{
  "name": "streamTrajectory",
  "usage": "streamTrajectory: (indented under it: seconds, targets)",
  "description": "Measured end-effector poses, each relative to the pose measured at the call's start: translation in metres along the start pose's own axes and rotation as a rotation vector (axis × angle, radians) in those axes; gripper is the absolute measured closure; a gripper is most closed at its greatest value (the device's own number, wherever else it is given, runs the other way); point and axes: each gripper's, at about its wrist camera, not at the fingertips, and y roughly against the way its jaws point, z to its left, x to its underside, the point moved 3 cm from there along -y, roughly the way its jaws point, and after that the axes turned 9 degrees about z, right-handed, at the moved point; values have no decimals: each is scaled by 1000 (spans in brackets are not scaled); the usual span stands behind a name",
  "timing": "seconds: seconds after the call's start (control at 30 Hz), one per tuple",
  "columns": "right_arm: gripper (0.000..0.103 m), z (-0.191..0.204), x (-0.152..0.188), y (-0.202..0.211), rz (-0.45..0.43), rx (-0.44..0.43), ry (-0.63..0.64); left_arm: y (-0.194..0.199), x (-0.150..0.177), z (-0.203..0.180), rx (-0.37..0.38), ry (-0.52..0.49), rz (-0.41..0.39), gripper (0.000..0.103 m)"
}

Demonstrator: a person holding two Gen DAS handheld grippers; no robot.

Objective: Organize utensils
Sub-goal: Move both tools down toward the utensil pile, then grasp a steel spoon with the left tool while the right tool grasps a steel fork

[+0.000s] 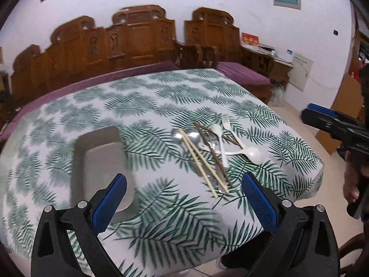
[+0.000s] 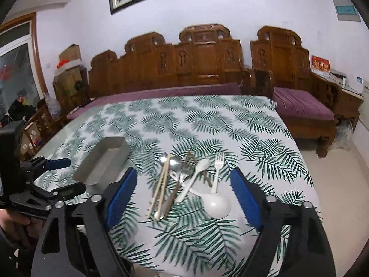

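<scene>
Your right gripper (image 2: pixel 183 198) stood with its fingers spread wide and nothing between them, hovering over the near edge of the table (image 2: pixel 230 115). Just ahead of the fingertips, and roughly centred between them, lay the heap of utensils (image 2: pixel 184 180): pale chopsticks (image 2: pixel 159 189) toward the left finger, metal spoons (image 2: pixel 177 164) and a metal fork crossed in the middle, a white plastic spoon (image 2: pixel 196 175) and white fork (image 2: pixel 218 168) toward the right finger, and a white ladle (image 2: pixel 218 204) nearest you.

Your left gripper (image 1: pixel 184 198) was likewise wide and empty. From it the heap sat ahead and toward the right finger, while the grey tray (image 1: pixel 99 159) lay ahead of the left finger, its near end passing behind that fingertip.

Everything looked light and stiff. The metal pieces would likely slip, and the thin chopsticks could roll, so you'd do best to pinch each handle mid-length, taking top pieces first. The plastic ones may flex if squeezed hard.
</scene>
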Motion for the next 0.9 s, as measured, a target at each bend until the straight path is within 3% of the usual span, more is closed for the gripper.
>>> streamTrajectory:
  seconds: [0.27,0.43,0.9]
  targets:
    - [36,-25,5,-50,94,20,6,-57,-12,-16,77,-21,96,34]
    - [36,-35,15,-76,154,25,-5,-102,-19,-17,47,-14,178,59]
    - [36,-49,18,-89,195,10,-40,-184,-54,11,-48,77,325,87]
